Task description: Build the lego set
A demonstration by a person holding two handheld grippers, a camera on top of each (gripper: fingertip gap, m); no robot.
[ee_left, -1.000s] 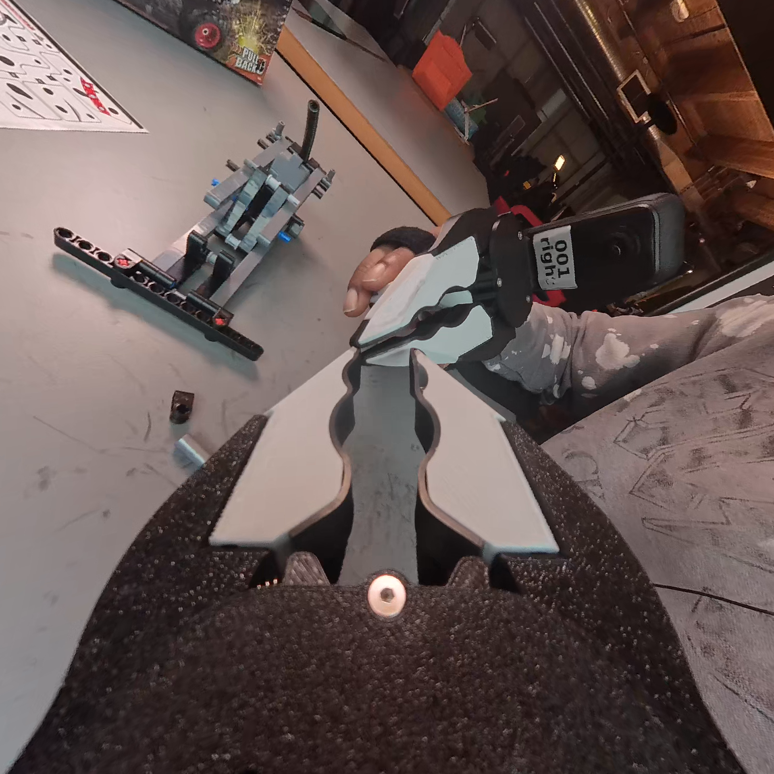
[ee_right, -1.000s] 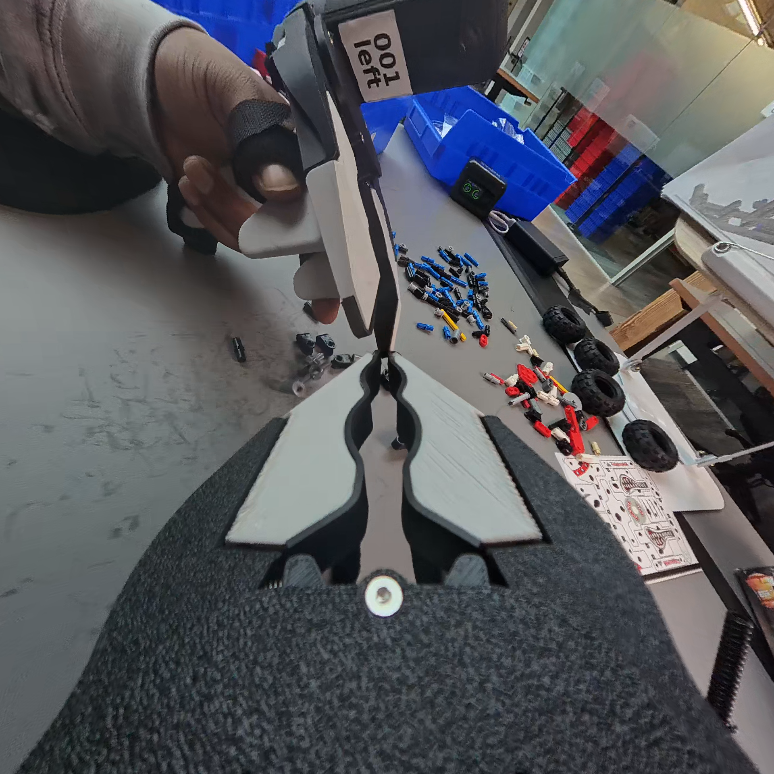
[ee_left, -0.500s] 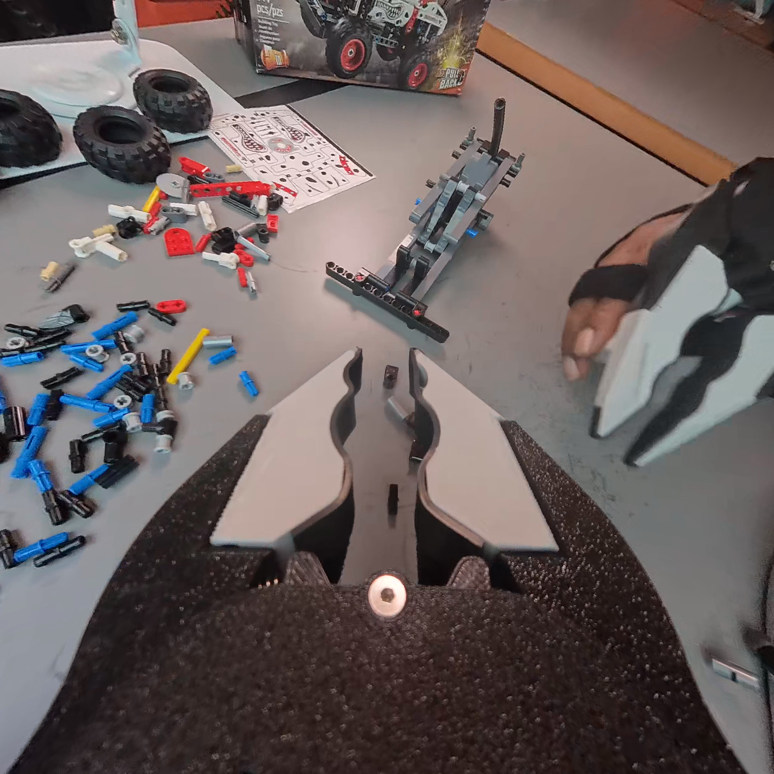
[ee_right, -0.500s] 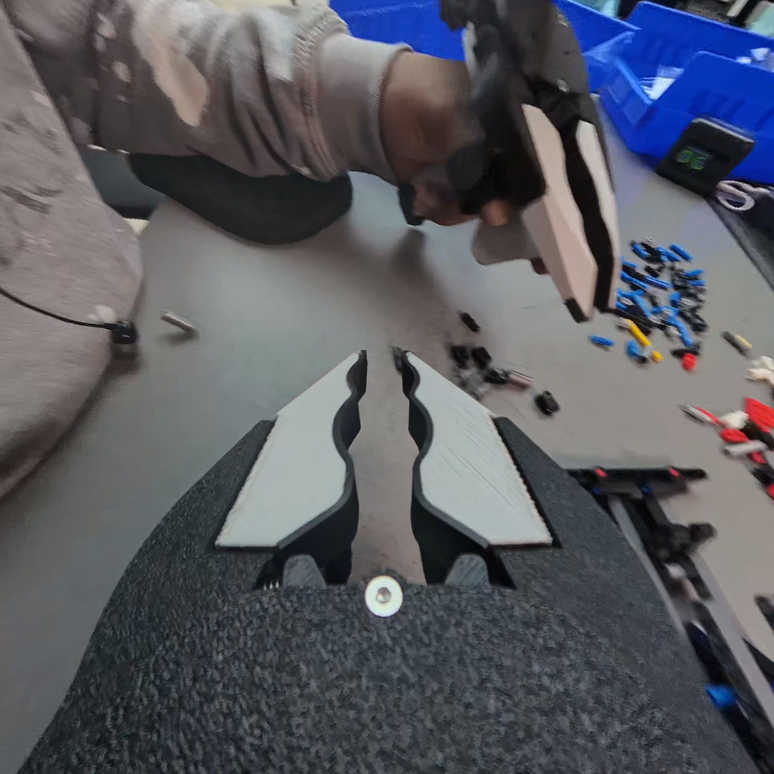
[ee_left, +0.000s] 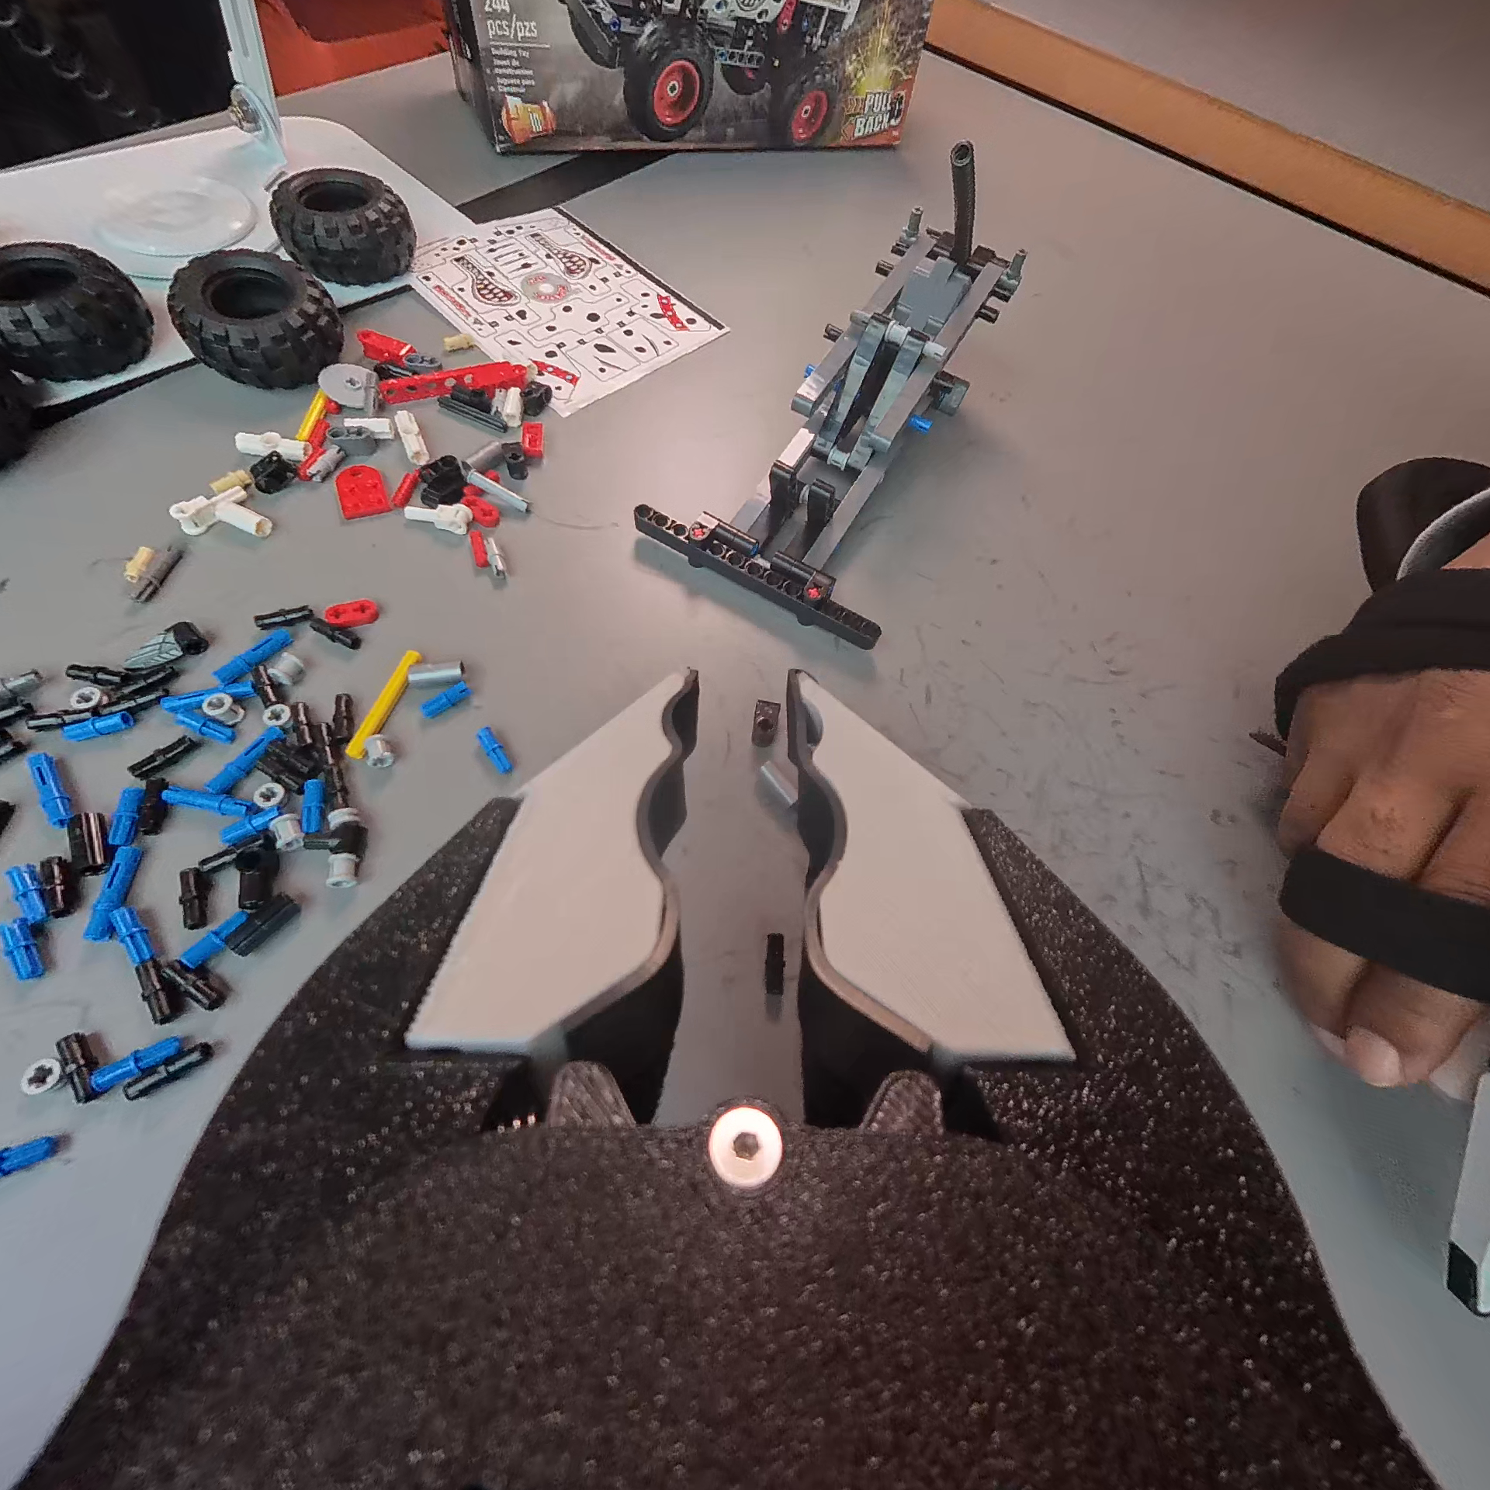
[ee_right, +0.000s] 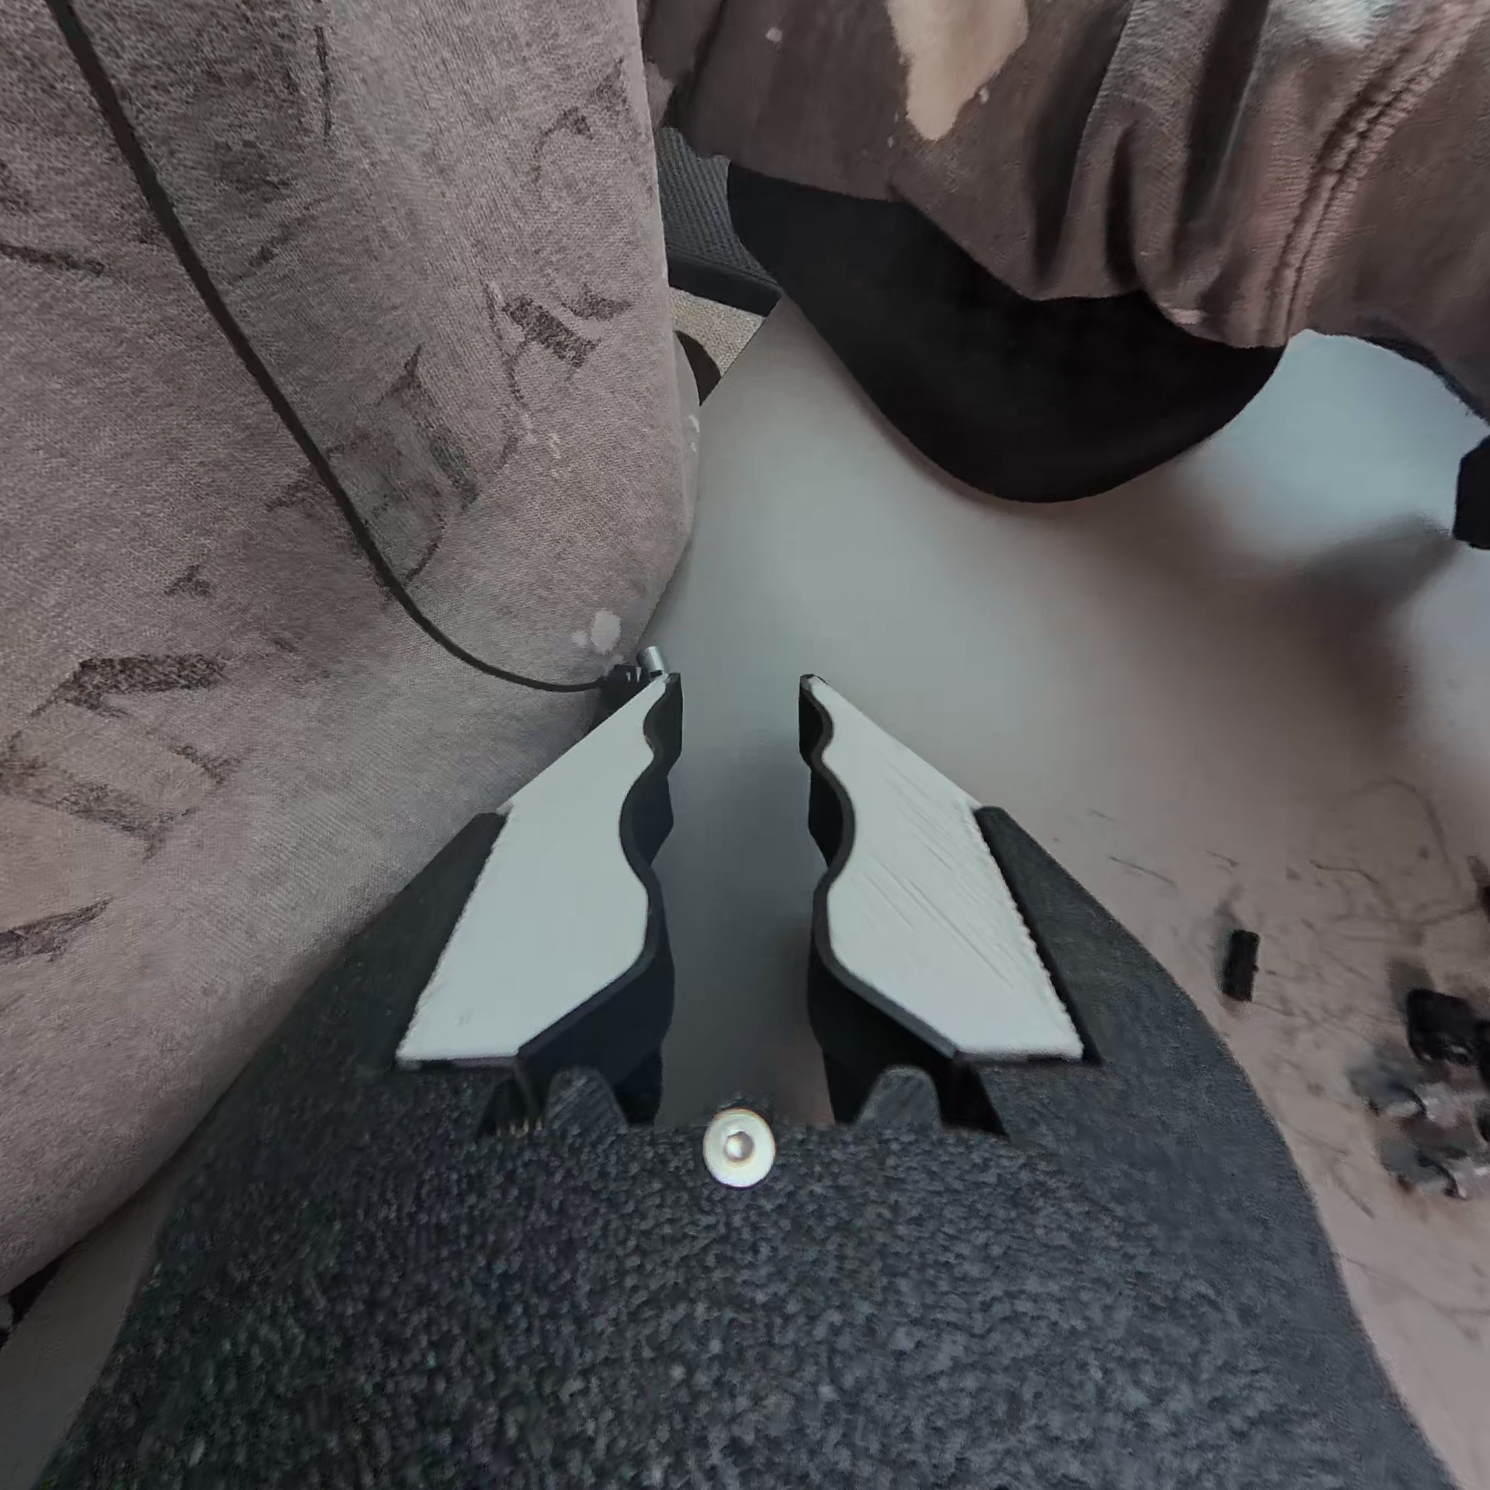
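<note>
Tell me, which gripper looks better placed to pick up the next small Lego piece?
Probably the left gripper: it is open, pointing at a small black piece on the table. The right gripper, also open, faces the person's clothing.

From the left wrist we are looking down and forward across the grey table [ee_left: 1129, 387], fairly high, toward the box [ee_left: 685, 72] at its far side; from the right wrist we are facing back, close, toward the person's sweatshirt [ee_right: 282, 403], both views sharing the tabletop

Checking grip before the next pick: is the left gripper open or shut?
Open: left gripper shows bare table between its tips, holding nothing.
</note>
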